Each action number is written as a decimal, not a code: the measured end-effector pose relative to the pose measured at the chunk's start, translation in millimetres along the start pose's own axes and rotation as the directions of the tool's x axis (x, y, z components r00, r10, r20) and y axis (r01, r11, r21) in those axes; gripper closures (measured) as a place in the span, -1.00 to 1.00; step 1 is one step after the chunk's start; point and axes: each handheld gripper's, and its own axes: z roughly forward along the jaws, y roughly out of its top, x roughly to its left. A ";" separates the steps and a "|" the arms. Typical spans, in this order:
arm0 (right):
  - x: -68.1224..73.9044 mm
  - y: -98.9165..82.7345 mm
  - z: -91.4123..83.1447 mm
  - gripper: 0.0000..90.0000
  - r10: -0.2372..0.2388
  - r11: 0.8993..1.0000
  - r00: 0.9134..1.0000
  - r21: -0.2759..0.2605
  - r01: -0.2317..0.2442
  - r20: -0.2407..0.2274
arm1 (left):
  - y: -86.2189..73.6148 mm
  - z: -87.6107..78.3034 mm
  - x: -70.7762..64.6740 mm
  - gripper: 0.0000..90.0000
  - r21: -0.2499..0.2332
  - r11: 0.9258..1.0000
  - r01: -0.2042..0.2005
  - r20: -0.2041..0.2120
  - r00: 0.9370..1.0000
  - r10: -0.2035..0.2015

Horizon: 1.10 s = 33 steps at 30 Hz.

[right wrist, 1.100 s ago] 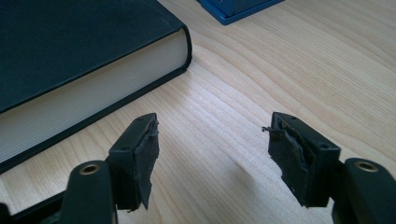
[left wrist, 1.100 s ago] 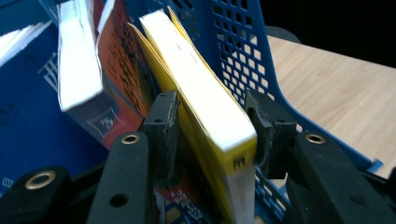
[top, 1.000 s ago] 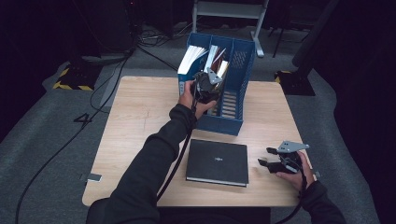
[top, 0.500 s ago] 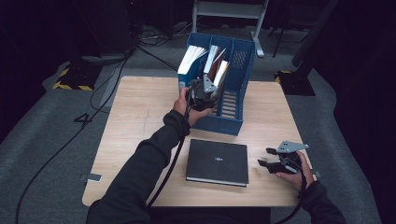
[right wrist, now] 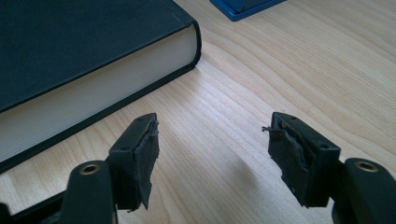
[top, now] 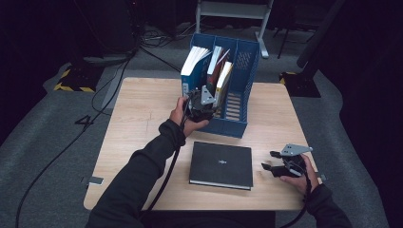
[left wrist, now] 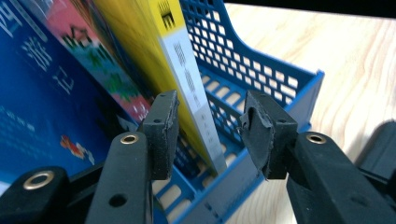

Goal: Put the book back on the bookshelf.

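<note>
— Where are we with the books?

— Our left gripper [top: 202, 102] is at the near wall of the blue file rack [top: 237, 126], which stands at the far edge of the counter [top: 138, 118]. Seen along its fingers [left wrist: 161, 126], the yellow book [left wrist: 154, 42] leans in the middle slot with its spine between them. The fingers have just been opening a little; there is a gap on the right side, so we judge them loose around the book, not pressing it.

— So that book is done?

— It seems so: it stands in its slot beside the books [top: 195, 59] already filed. We read this as the letting-go step.

— And the other hand?

— Our right gripper [top: 280, 166] rests near the counter's near right corner, its fingers [right wrist: 140, 154] spread with nothing between them, only bare wood. The black book [top: 221, 164] lies flat just beside it, near the near edge.

— What comes next?

— We back the left fingers straight off without dragging the spine. The black book is probably next; lying flat, it would call for getting an edge up before it can be gripped and stood in a free slot.
</note>
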 end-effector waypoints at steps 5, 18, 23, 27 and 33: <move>1.8 0.4 0.8 -0.24 -0.006 1.000 1.000 0.003 0.006 -0.009 | -19.5 -3.7 -1.2 0.20 0.033 0.999 -0.024 0.021 1.000 0.023; 9.3 2.1 5.2 -0.25 -0.036 0.999 0.998 0.029 0.037 -0.044 | -59.1 -16.5 -4.4 0.09 0.089 0.994 -0.069 0.045 0.997 0.065; 12.2 3.2 6.0 -0.25 -0.041 0.999 0.998 0.032 0.043 -0.050 | -79.3 -21.1 -8.1 0.04 0.119 0.989 -0.090 0.080 0.994 0.081; 14.5 4.6 6.6 -0.26 -0.048 0.998 0.998 0.030 0.049 -0.049 | -96.1 -24.5 -10.9 0.00 0.145 0.984 -0.106 0.119 0.989 0.089; 17.0 6.2 7.1 -0.26 -0.046 0.999 0.998 0.024 0.047 -0.047 | -113.9 -29.7 -12.6 -0.05 0.180 0.979 -0.095 0.149 0.986 0.068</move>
